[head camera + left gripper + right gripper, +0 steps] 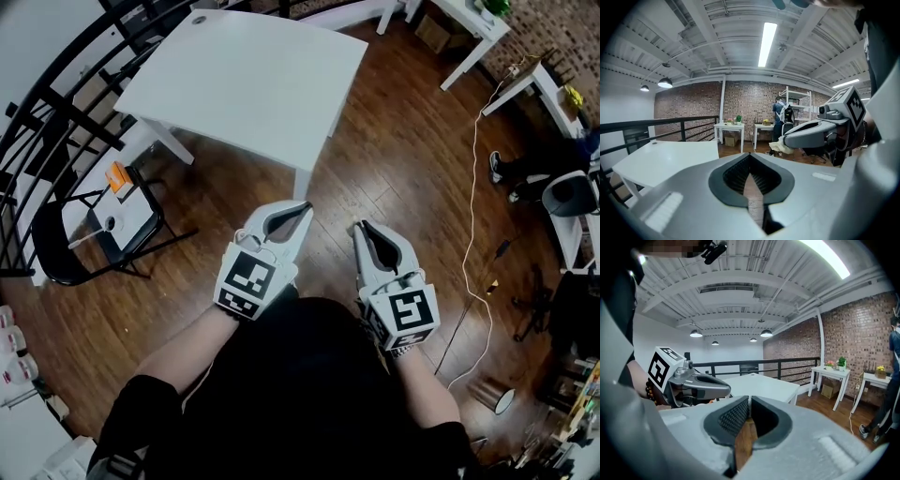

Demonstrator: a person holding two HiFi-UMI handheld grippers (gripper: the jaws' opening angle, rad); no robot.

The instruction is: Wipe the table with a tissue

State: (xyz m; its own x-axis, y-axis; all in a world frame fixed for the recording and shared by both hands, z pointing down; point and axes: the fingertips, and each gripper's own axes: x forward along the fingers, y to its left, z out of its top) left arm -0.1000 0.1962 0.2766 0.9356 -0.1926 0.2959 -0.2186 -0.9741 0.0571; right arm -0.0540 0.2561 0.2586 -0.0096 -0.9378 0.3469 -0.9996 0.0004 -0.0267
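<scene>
Head view: the left tool (306,206) and right tool (360,228) hang over the wooden floor (403,159), short of the white surface (244,80). The surface looks bare and no tissue shows, perhaps out of frame, so wiping seems unstarted.

Left gripper view: jaws closed, empty.

Right gripper view: jaws likewise closed on nothing, with a brick wall (853,329) and a railing (787,363) behind.

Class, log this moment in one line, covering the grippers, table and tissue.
left gripper: shut, empty | right gripper: shut, empty | white table: ahead, untouched | tissue: not in view
</scene>
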